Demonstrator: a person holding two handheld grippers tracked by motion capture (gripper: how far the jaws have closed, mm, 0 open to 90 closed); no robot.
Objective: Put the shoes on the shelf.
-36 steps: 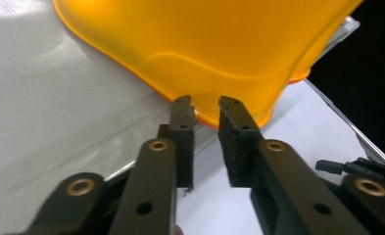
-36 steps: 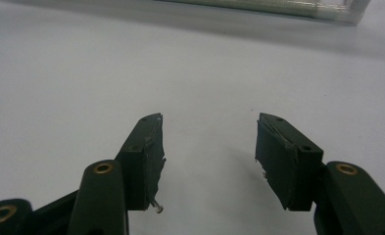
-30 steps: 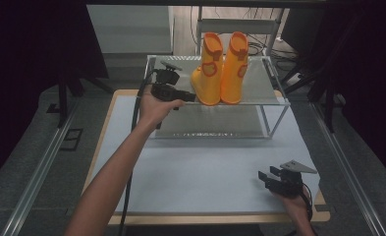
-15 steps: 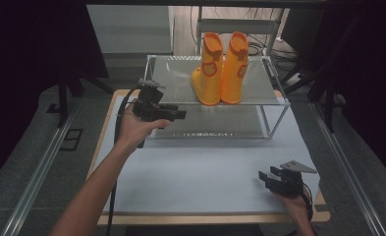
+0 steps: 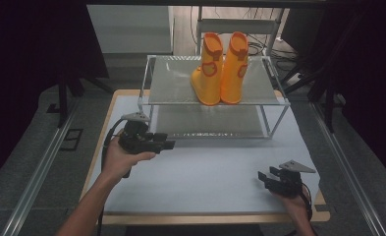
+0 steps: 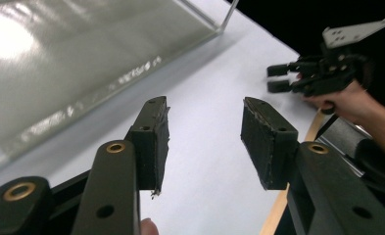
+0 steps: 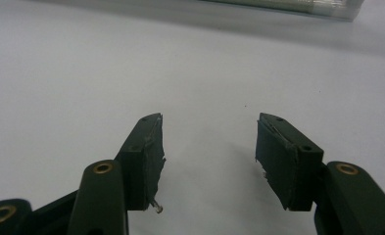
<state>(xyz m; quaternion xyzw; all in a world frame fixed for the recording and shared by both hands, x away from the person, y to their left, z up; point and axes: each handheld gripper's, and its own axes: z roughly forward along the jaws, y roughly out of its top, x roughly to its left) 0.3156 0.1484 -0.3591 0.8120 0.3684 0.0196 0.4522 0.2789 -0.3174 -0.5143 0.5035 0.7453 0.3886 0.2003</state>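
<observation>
Orange boots [image 5: 220, 69], white table [image 5: 210, 172]

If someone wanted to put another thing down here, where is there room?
The white table sheet lies bare between the left gripper and the right gripper, in front of the wire rack. The rack's top shelf is free on its left half; the orange boots crowd its right half. The lower shelf also looks bare, but it is low to reach into.
</observation>
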